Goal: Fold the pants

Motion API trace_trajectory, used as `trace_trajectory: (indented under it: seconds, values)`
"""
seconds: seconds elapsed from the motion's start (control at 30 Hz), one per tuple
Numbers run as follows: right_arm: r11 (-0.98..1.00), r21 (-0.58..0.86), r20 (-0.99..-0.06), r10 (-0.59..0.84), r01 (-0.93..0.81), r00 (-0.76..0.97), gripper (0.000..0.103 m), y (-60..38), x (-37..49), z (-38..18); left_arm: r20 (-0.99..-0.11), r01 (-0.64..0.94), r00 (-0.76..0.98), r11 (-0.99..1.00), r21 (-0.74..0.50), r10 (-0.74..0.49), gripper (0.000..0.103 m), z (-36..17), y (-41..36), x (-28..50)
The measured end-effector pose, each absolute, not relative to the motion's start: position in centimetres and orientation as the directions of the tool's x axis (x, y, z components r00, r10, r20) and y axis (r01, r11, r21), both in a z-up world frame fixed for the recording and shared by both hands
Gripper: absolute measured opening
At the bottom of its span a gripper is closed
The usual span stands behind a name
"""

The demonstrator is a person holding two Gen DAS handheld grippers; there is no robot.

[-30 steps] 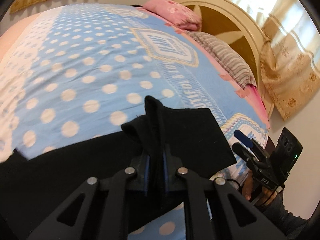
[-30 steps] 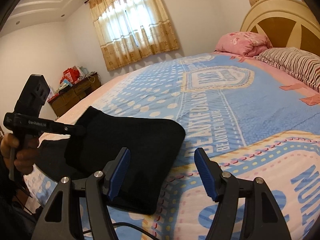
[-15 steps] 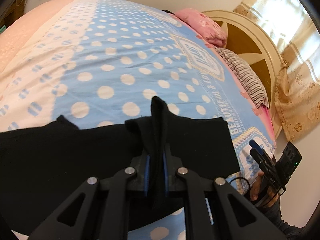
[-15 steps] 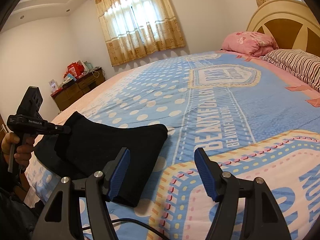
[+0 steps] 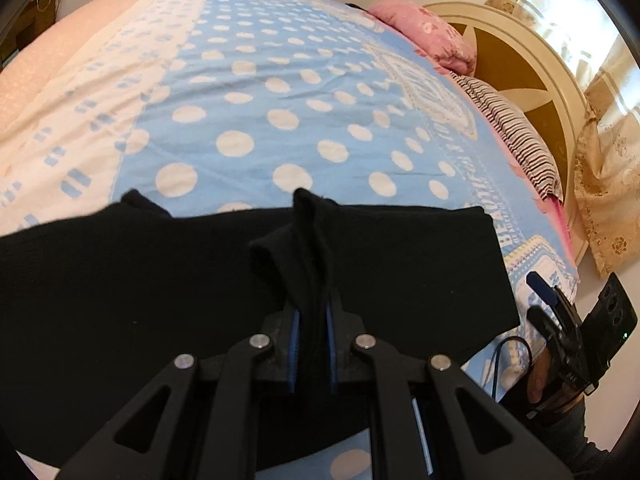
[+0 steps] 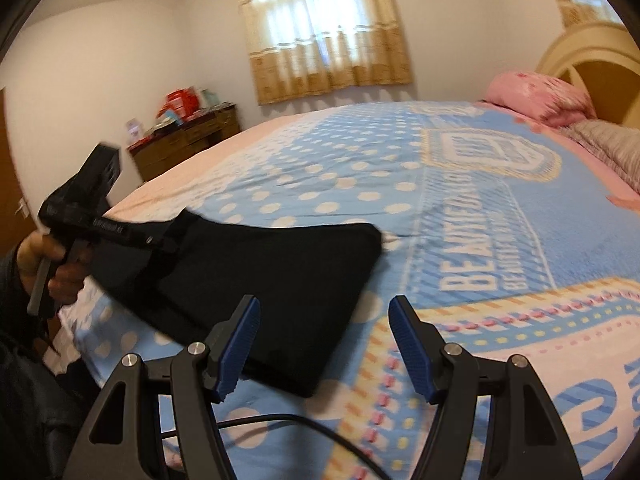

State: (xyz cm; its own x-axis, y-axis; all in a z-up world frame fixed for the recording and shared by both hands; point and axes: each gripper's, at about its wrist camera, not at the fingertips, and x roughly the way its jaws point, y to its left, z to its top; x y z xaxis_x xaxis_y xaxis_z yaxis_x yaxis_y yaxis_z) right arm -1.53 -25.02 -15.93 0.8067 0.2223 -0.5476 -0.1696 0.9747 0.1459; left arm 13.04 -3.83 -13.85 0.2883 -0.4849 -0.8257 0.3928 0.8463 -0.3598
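On bedspread [image 5: 256, 92] near front edge lie black pants [image 5: 120, 300]. Left gripper [image 5: 312, 320] clamped on bunched fold of cloth; right gripper [image 6: 320, 344] gapes empty beside pants. Risk — thin pinch slips, or lone-sided pull skews fold.

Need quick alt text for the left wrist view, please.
The left gripper has its jaws shut on a bunched fold of the black pants, which lie on the polka-dot bedspread. The right gripper is at the lower right.
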Motion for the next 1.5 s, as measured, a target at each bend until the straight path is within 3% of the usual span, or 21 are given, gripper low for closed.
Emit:
trace_trajectory:
  seconds: [0.17, 0.4, 0.5, 0.6, 0.77, 0.93, 1.2, 1.5]
  values:
    - [0.972, 0.097, -0.563, 0.232, -0.216, 0.793, 0.068, -23.4, -1.7, -16.3, -0.842, 0.37, 0.275, 0.859, -0.353, -0.465, 0.012, -14.9, -3.4, 13.5]
    - [0.947, 0.155, -0.559, 0.318, -0.28, 0.766, 0.068, -22.8, -1.5, -16.4, -0.84, 0.372, 0.279, 0.859, -0.351, -0.464, 0.015, -14.9, -3.3, 13.2]
    - [0.952, 0.146, -0.621, 0.299, -0.268, 0.724, 0.069, -22.4, -0.6, -17.6, -0.84, 0.353, 0.283, 0.865, -0.357, -0.462, 0.021, -15.3, -3.1, 13.4]
    - [0.968, 0.11, -0.691, 0.238, -0.227, 0.682, 0.07, -22.2, 0.3, -19.1, -0.847, 0.345, 0.292, 0.875, -0.34, -0.444, 0.039, -15.3, -2.8, 13.3]
    - [0.964, 0.107, -0.672, 0.252, -0.245, 0.696, 0.071, -21.9, -0.4, -16.8, -0.842, 0.339, 0.33, 0.886, -0.317, -0.427, 0.056, -14.3, -1.0, 12.5]
    - [0.939, 0.072, -0.635, 0.304, -0.337, 0.71, 0.071, -19.3, 0.2, -13.0, -0.835, 0.314, 0.38, 0.905, -0.287, -0.397, 0.065, -13.1, 2.8, 11.9]
    - [0.836, 0.02, -0.693, 0.407, -0.549, 0.595, 0.071, -9.7, 5.5, -13.4, -0.822, 0.166, 0.546, 0.982, -0.088, -0.166, 0.072, -11.7, 10.9, 12.6]
    - [0.793, 0.196, -0.672, 0.536, -0.576, 0.51, 0.071, -5.7, 11.4, -15.7, -0.815, -0.031, 0.578, 0.999, 0.013, 0.029, 0.074, -13.7, 18.8, 13.5]
